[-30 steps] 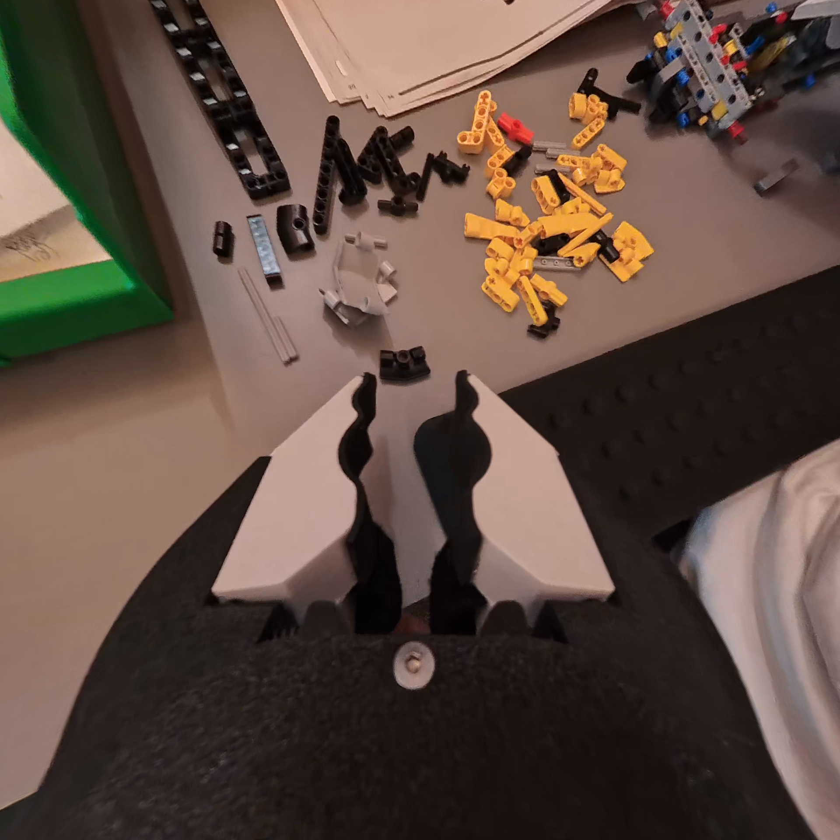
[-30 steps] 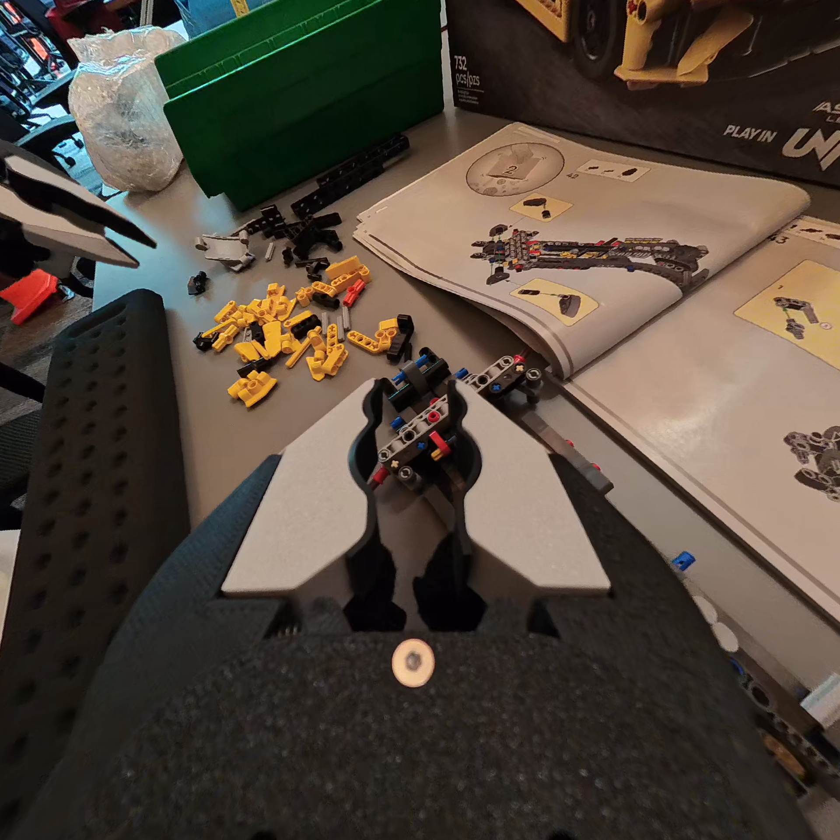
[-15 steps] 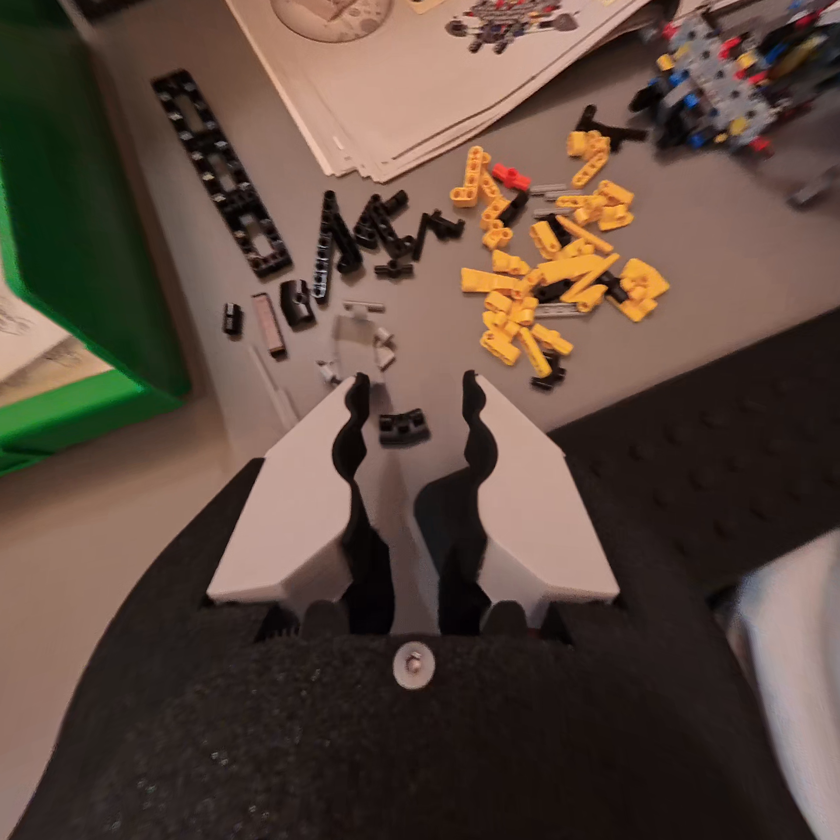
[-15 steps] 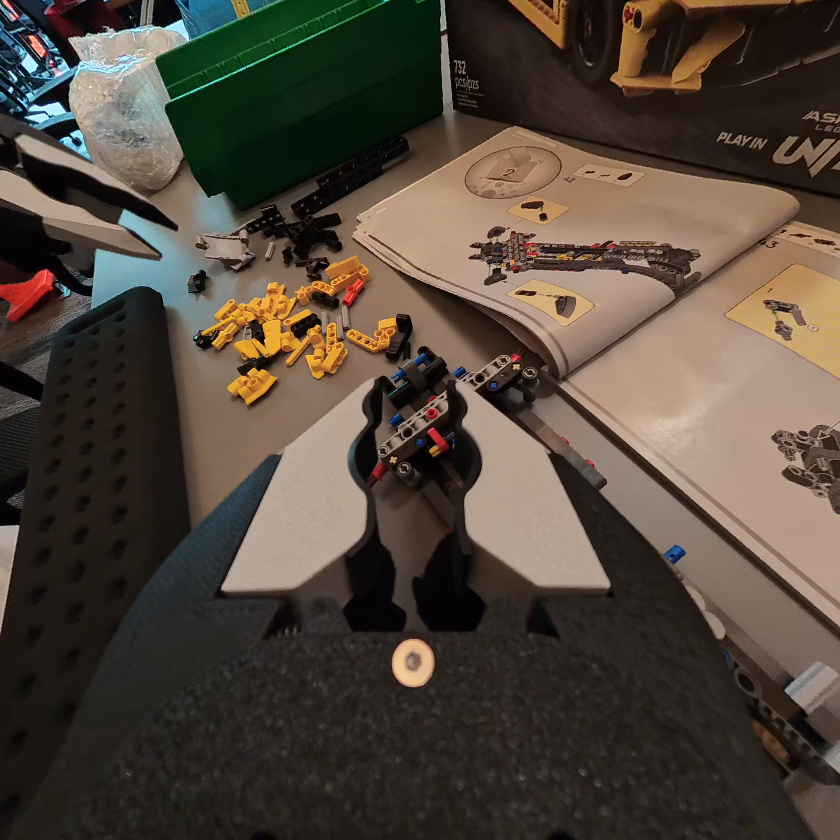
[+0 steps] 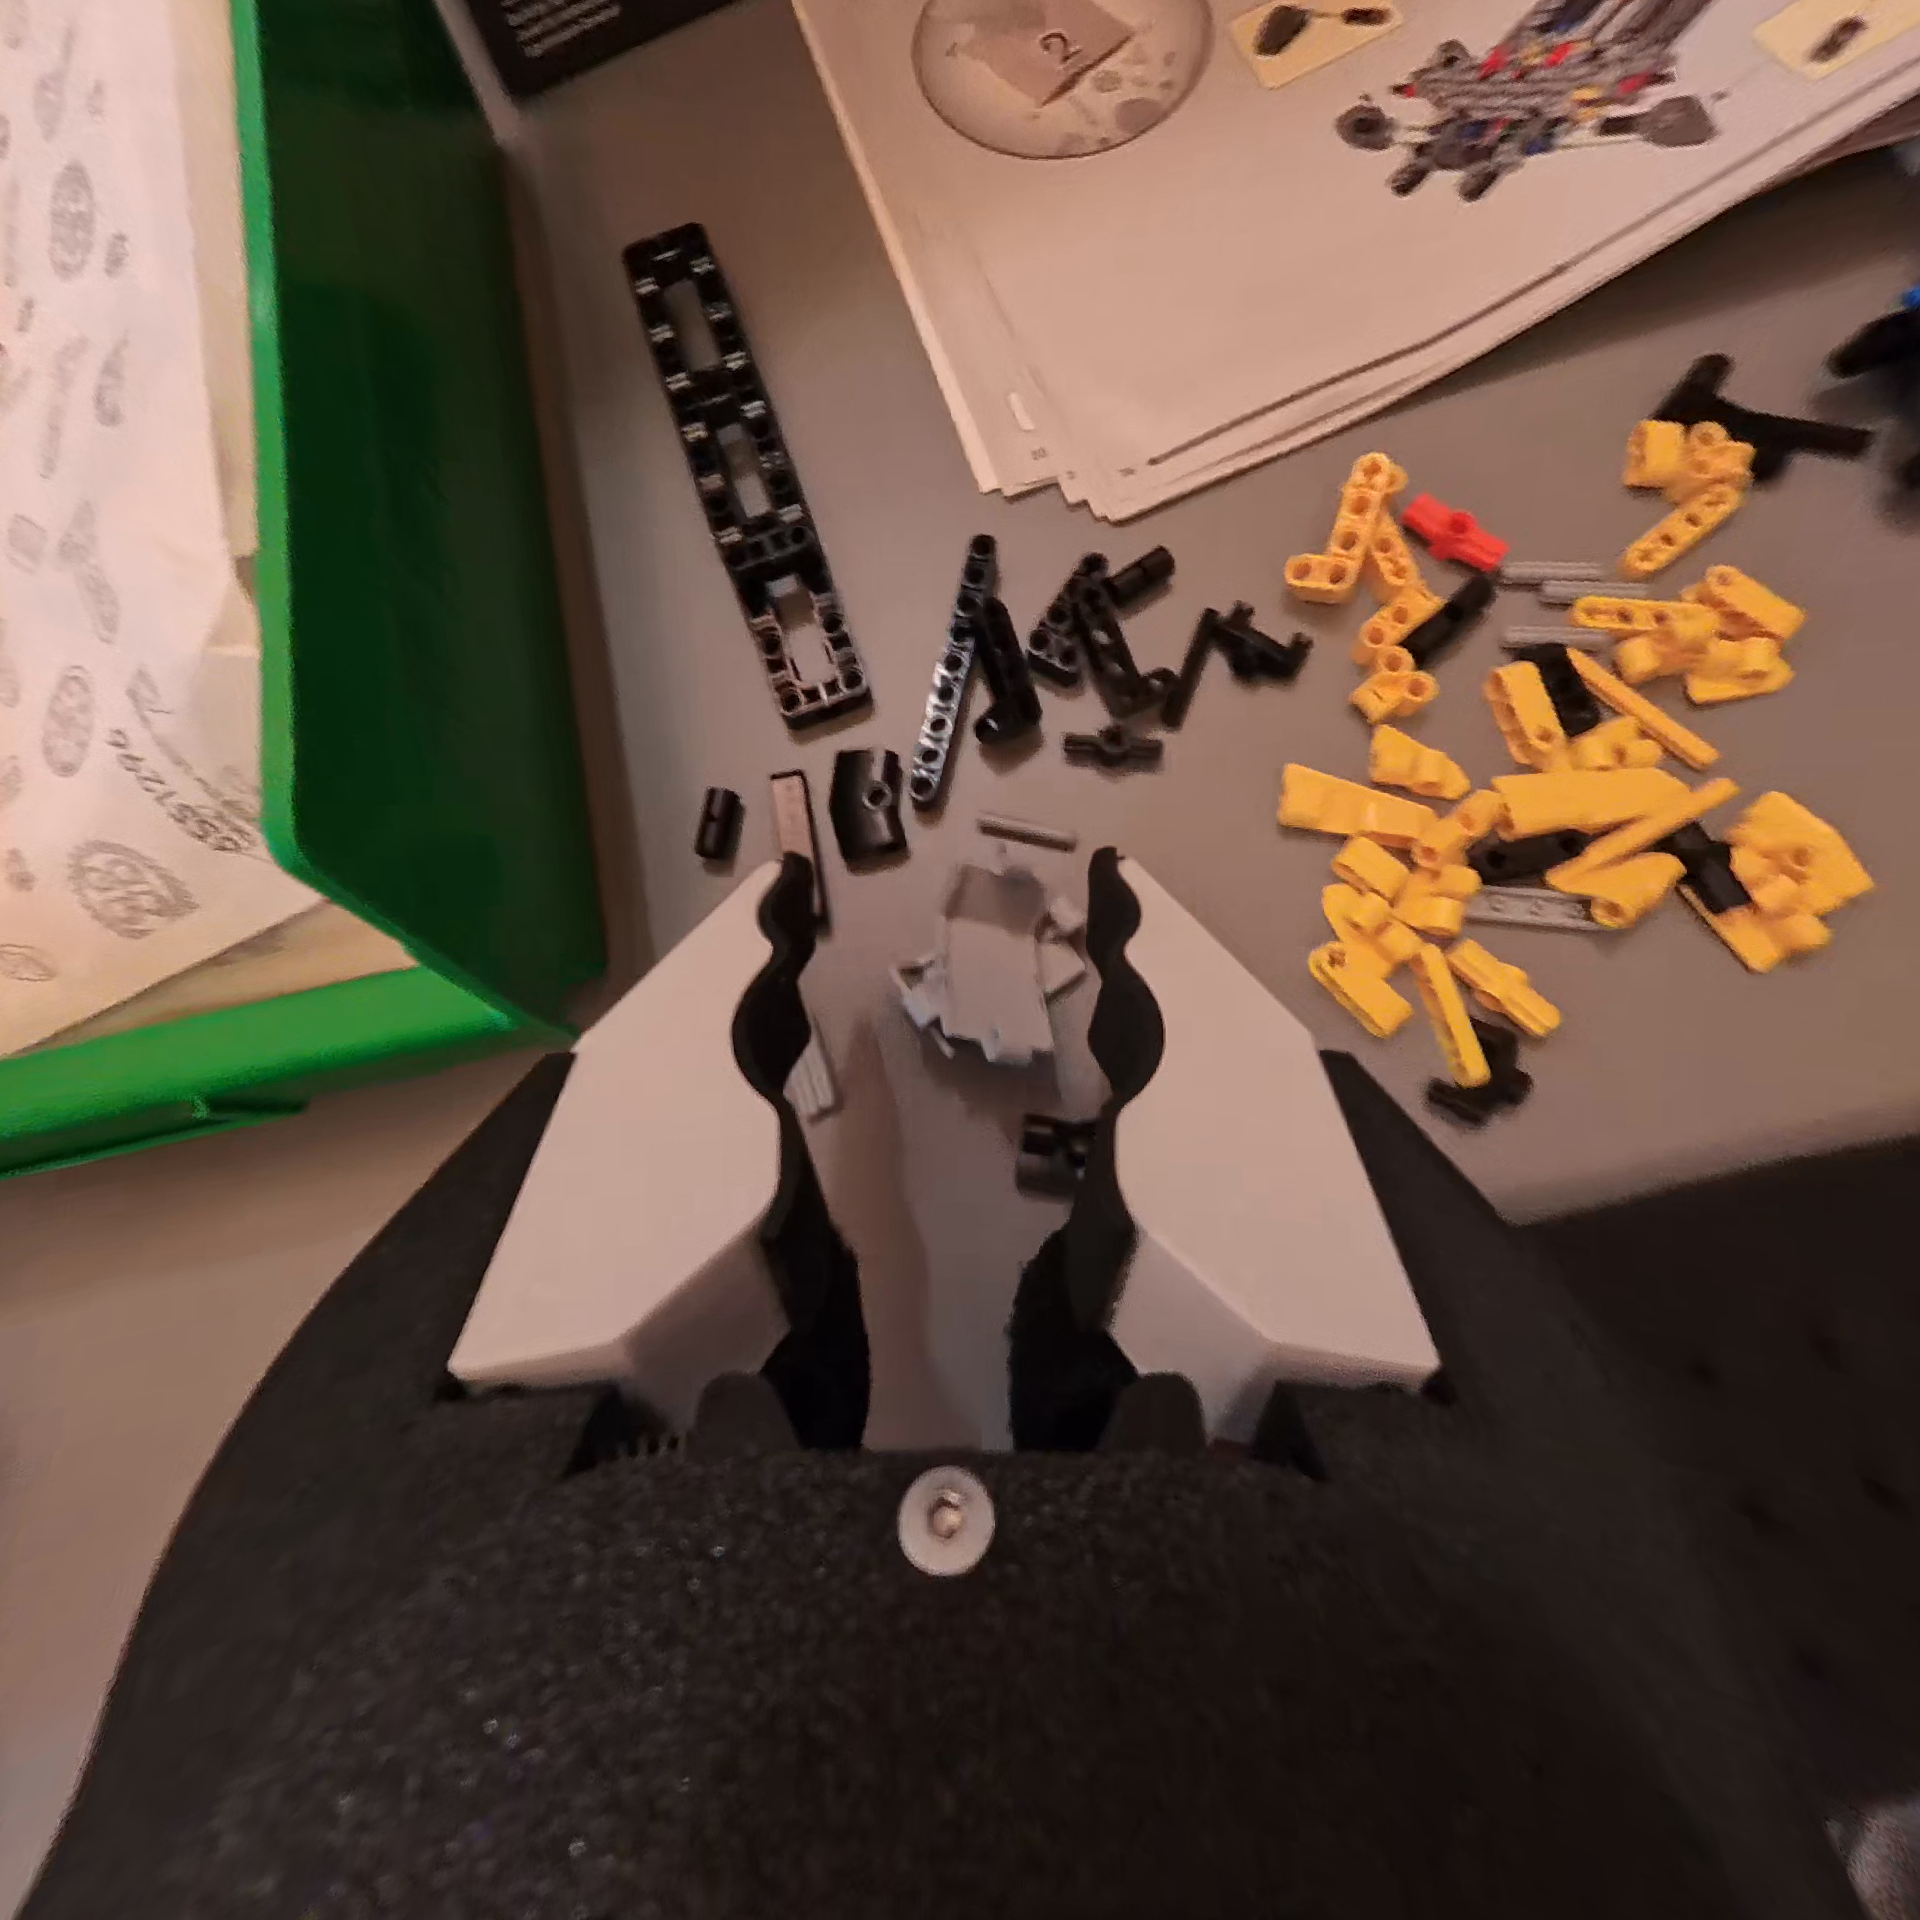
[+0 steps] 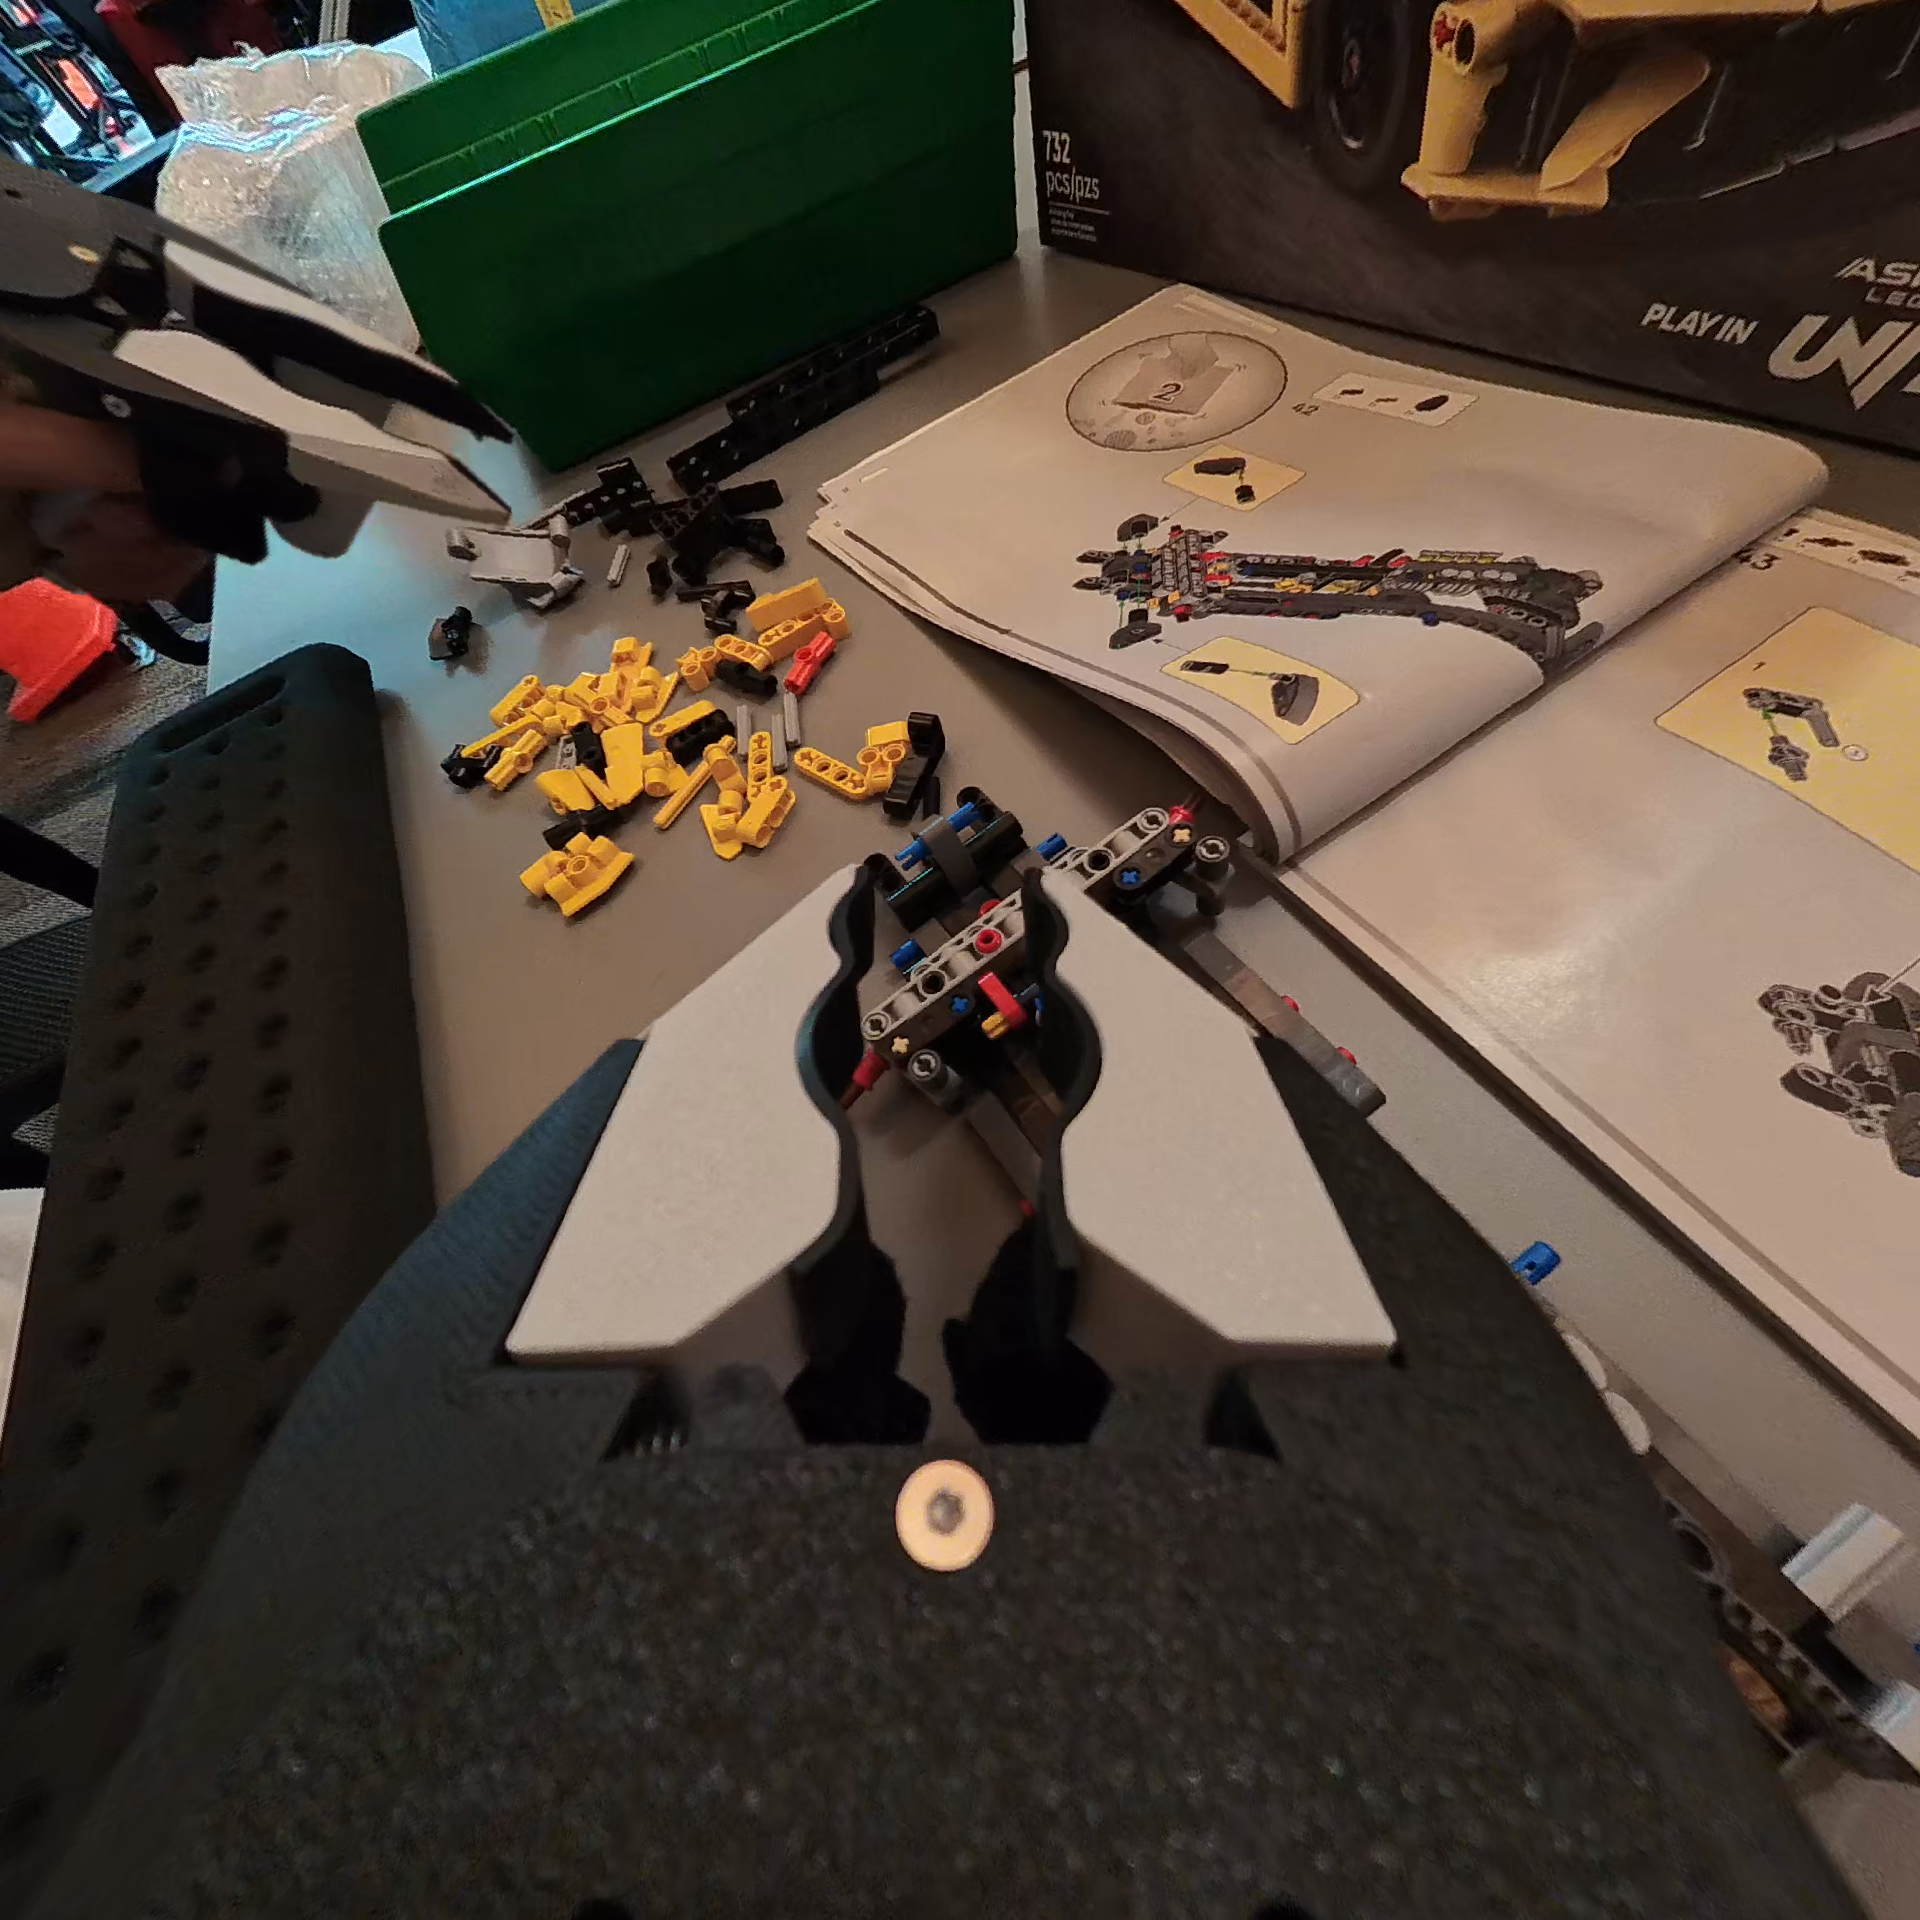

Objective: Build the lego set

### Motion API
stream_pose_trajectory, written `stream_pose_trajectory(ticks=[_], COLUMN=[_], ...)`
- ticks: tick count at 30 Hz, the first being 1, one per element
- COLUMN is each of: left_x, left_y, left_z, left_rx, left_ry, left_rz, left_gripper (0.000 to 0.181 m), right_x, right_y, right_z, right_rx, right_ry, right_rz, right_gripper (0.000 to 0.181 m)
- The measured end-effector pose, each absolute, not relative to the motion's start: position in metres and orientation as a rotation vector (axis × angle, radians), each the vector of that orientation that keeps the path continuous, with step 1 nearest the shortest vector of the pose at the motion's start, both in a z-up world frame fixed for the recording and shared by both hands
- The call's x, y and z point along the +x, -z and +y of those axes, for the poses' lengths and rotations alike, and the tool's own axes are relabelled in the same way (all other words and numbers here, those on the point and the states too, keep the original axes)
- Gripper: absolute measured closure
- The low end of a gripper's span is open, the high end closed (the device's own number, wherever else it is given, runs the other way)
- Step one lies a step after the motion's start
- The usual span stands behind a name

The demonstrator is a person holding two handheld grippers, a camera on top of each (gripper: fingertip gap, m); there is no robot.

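Note:
My left gripper (image 5: 951,873) is open and low over the table, with a grey panel piece (image 5: 987,966) lying between its fingers. A small black connector (image 5: 1055,1148) lies farther back by the right finger. The left gripper also shows in the right wrist view (image 6: 488,468), above the same grey piece (image 6: 520,561). My right gripper (image 6: 948,883) is shut on the partly built model (image 6: 956,997), a grey and black frame with blue, red and yellow pins. A pile of yellow pieces (image 5: 1538,821) and a group of black beams (image 5: 1091,644) lie on the table.
A green bin (image 5: 395,520) stands close on the left. The open instruction booklet (image 6: 1299,540) lies to the right, with the set's box (image 6: 1455,156) behind it. A long black frame (image 5: 743,478) lies beside the bin. A black perforated pad (image 6: 229,987) runs along the table's near edge. My hands' fingertips stand some 30 cm from each other. The small black connector (image 5: 1055,1148) is about 6 cm from my left fingertips. The right camera catches it too, in the right wrist view (image 6: 456,629).
My left gripper has moved forward over the table and opened wider; the grey piece and the small black connector now lie between its fingers. The right gripper has kept its hold and barely moved.

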State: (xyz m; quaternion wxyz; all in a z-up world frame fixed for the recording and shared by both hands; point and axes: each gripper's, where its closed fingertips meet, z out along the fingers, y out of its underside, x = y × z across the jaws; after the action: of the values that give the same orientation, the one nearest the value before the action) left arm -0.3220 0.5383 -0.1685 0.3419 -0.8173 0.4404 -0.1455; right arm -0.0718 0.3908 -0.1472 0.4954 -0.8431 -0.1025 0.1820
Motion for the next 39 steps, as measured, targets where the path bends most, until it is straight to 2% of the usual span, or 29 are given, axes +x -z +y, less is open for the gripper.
stream_pose_trajectory(ticks=[2, 5, 9, 17, 21, 23, 30, 33, 36, 39], left_x=[-0.313, -0.284, -0.248, -0.232, -0.227, -0.228, -0.224, -0.202, -0.158, -0.127], left_y=[0.164, 0.158, 0.159, 0.195, 0.203, 0.206, 0.196, 0.169, 0.141, 0.154], left_z=[0.545, 0.541, 0.541, 0.544, 0.549, 0.549, 0.552, 0.524, 0.460, 0.392], left_rx=[-2.103, -1.992, -1.823, -1.735, -1.674, -1.666, -1.668, -1.603, -1.507, -1.492], left_ry=[0.391, 0.421, 0.399, 0.281, 0.218, 0.208, 0.198, 0.380, 0.745, 0.983], left_rz=[1.129, 1.271, 1.561, 2.057, 2.147, 2.182, 2.140, 2.082, 1.992, 2.030], left_gripper=[0.131, 0.147, 0.154, 0.157, 0.164, 0.175, 0.176, 0.175, 0.175, 0.175], right_x=[-0.073, -0.073, -0.075, -0.069, -0.066, -0.065, -0.065, -0.063, -0.056, -0.047], right_y=[0.148, 0.149, 0.150, 0.150, 0.149, 0.150, 0.149, 0.146, 0.143, 0.139], right_z=[0.391, 0.391, 0.391, 0.389, 0.389, 0.389, 0.390, 0.389, 0.389, 0.387], right_rx=[-2.047, -2.052, -2.054, -2.055, -2.051, -2.053, -2.050, -2.041, -2.028, -2.020], right_ry=[-0.444, -0.445, -0.456, -0.453, -0.462, -0.465, -0.483, -0.474, -0.457, -0.430], right_rz=[-0.251, -0.256, -0.259, -0.242, -0.227, -0.223, -0.217, -0.213, -0.195, -0.170], right_gripper=[0.154, 0.154, 0.154, 0.154, 0.154, 0.154, 0.154, 0.154, 0.154, 0.154])
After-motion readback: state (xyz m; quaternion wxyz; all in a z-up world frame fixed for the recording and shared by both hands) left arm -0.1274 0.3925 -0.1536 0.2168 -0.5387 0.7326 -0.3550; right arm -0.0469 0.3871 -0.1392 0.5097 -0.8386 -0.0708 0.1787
